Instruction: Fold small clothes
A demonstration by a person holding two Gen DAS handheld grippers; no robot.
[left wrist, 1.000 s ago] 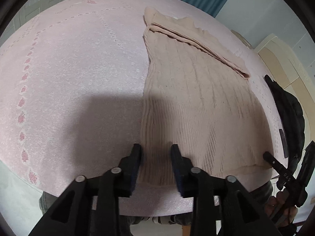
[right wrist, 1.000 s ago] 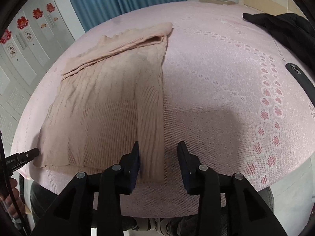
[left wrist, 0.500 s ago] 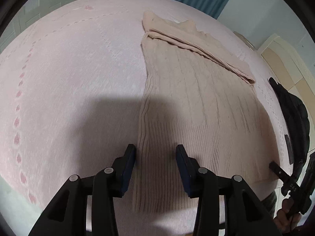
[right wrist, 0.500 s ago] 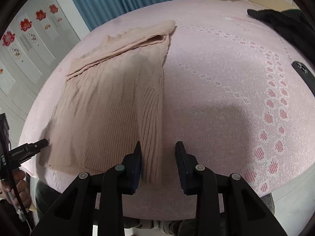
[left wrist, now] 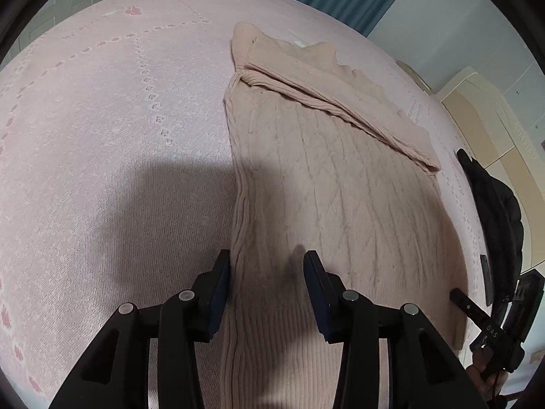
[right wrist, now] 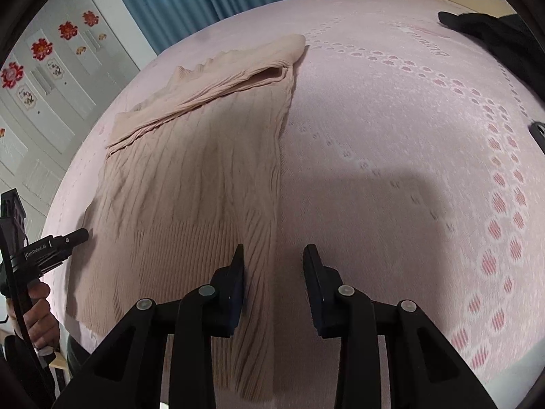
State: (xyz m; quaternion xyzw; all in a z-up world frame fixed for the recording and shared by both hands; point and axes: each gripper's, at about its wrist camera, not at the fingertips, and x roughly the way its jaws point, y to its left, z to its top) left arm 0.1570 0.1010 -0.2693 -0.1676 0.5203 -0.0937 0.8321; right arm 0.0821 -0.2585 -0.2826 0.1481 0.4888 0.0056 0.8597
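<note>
Right wrist: black garment point(right wrist: 494, 30) beyond sweater point(right wrist: 190, 177).

Pink patterned bed point(left wrist: 102, 136): beige knit sweater point(left wrist: 333, 187) flat; black garment point(left wrist: 494, 204) at edge.

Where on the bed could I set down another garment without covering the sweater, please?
Bare pink bedspread lies left of the beige knit sweater, ahead of the left gripper. Another bare stretch runs between the sweater's right edge and the black jacket, ahead of the right gripper. It is crowded by that jacket.
</note>
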